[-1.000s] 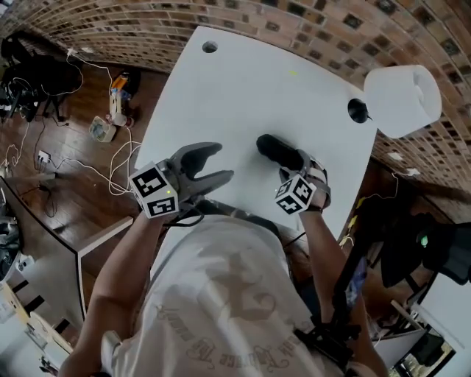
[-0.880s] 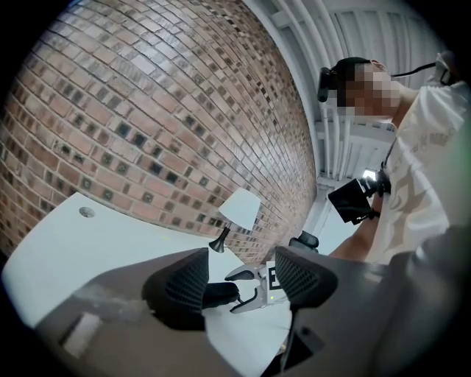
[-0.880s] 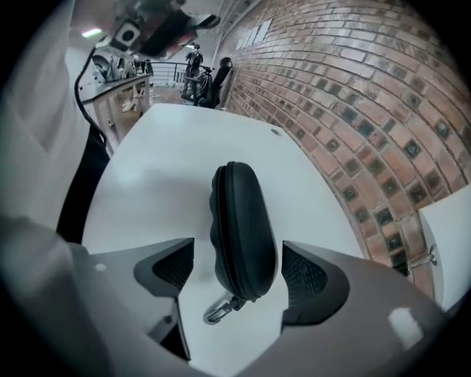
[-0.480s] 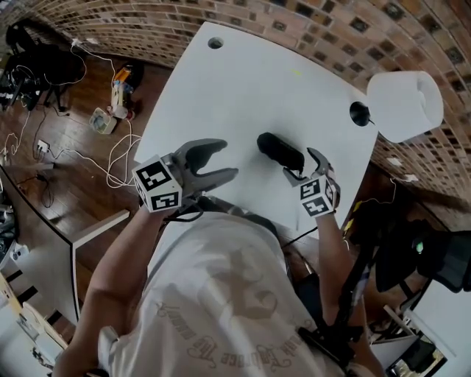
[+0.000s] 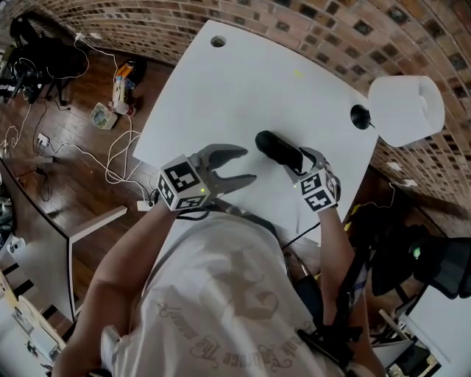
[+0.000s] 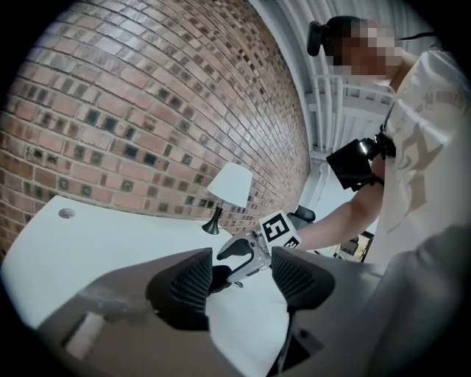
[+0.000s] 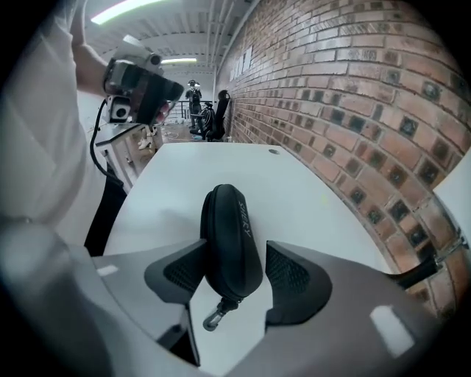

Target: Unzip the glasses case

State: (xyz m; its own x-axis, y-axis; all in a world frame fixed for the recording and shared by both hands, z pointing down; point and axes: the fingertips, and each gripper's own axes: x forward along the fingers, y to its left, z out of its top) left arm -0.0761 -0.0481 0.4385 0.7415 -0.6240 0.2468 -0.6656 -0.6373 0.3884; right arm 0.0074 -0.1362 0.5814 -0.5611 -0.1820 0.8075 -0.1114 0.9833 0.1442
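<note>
Surface: white table top with rounded corners, red-brown brick wall behind it, brown wooden floor to the left with loose white cables.
Person: white printed T-shirt fills the bottom of the head view; a bare forearm runs to each tool.
Left gripper: the grey two-jaw left gripper is over the table's near edge. Its jaws are spread wide with nothing between the ribbed pads. It is near the case on the left and clear of it.
Right gripper: the grey two-jaw right gripper has its jaws parted and straddling the case's near end. The left pad is against the case's side and a thin gap shows at the right pad, so it is not pinched.
Case: black oval hard-shell glasses case lies flat on the table toward the near right edge, long axis pointing away from the right gripper. The zip seam looks closed.
Zip pull: small metal ring zip pull hangs off the case's near end, low between the right gripper's pads and touching neither.
Lamp: white drum-shade lamp on a black base at the table's far right corner, well apart from the case.
Hole: round cable hole near the table's far left corner.
Ceiling: strip lights show overhead in the right gripper view.
</note>
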